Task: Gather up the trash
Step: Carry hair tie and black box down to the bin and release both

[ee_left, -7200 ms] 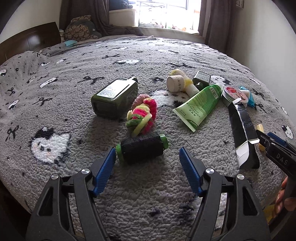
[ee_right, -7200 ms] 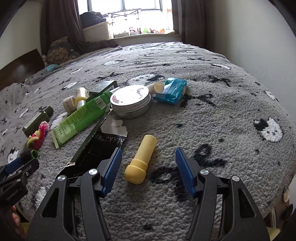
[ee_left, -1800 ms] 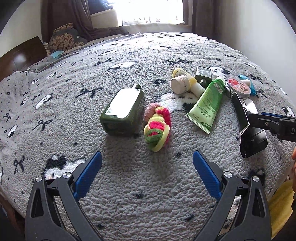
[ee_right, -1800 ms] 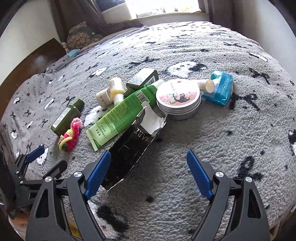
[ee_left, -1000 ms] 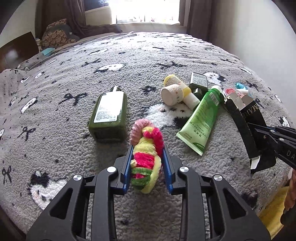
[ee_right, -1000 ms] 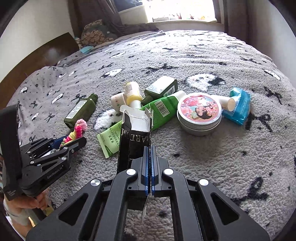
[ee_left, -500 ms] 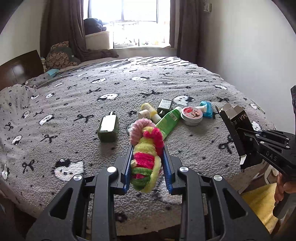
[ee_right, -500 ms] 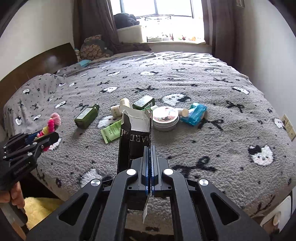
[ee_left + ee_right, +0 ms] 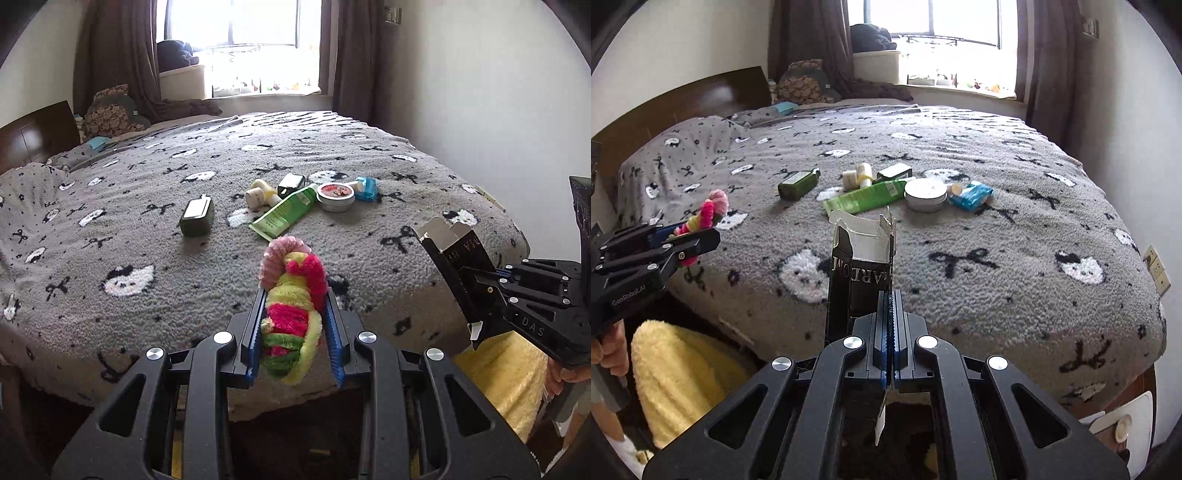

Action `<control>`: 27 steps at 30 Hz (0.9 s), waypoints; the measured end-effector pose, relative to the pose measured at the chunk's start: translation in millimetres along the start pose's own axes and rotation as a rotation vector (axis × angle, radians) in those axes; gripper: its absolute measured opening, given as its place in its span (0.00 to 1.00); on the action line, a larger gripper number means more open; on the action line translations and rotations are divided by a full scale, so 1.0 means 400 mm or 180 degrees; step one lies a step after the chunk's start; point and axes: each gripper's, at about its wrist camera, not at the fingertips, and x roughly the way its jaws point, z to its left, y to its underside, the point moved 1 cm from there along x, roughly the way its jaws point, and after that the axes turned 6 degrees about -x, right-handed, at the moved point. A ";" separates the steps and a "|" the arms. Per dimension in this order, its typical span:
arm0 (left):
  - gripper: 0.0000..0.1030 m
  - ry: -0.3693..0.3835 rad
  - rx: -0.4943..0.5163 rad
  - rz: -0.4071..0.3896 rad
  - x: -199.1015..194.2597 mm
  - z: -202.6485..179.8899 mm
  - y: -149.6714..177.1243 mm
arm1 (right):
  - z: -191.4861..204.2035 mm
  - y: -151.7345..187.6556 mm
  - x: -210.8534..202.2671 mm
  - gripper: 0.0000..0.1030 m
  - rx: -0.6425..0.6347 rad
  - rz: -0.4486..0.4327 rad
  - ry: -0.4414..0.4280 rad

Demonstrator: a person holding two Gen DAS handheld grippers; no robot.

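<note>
My left gripper [image 9: 295, 306] is shut on a fluffy pink, yellow and green scrunchie bundle [image 9: 291, 295], held off the foot of the bed; the bundle also shows in the right wrist view [image 9: 705, 216]. My right gripper [image 9: 891, 299] is shut on a torn-open black carton [image 9: 862, 266], held upright beyond the bed edge; the carton also shows in the left wrist view [image 9: 458, 269]. On the grey blanket [image 9: 147, 221] lie a dark green bottle [image 9: 197, 216], a green tube [image 9: 284, 216], a round tin [image 9: 335, 194], a blue packet [image 9: 366, 188] and small cream containers [image 9: 260, 192].
A yellow fluffy thing [image 9: 679, 376] lies on the floor below the bed's foot. A dark headboard [image 9: 687, 99] and pillows stand at the far left. The window and curtains [image 9: 255, 48] are at the back. The wall [image 9: 498, 110] runs close along the right.
Both grippers have pulled further back from the bed with their loads; the bed items look smaller and the bed's foot edge and floor now show.
</note>
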 end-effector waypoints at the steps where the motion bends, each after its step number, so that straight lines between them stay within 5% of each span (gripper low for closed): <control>1: 0.27 0.0013 -0.0007 0.0038 0.001 -0.003 0.018 | 0.004 0.014 0.004 0.03 0.0007 0.0044 -0.0012; 17: 0.27 0.0145 -0.0132 0.1199 0.172 -0.001 0.322 | 0.082 0.254 0.183 0.03 0.0223 0.1081 -0.0356; 27: 0.27 0.0255 -0.0213 0.1779 0.272 0.015 0.444 | 0.096 0.335 0.293 0.03 0.0410 0.1582 -0.0515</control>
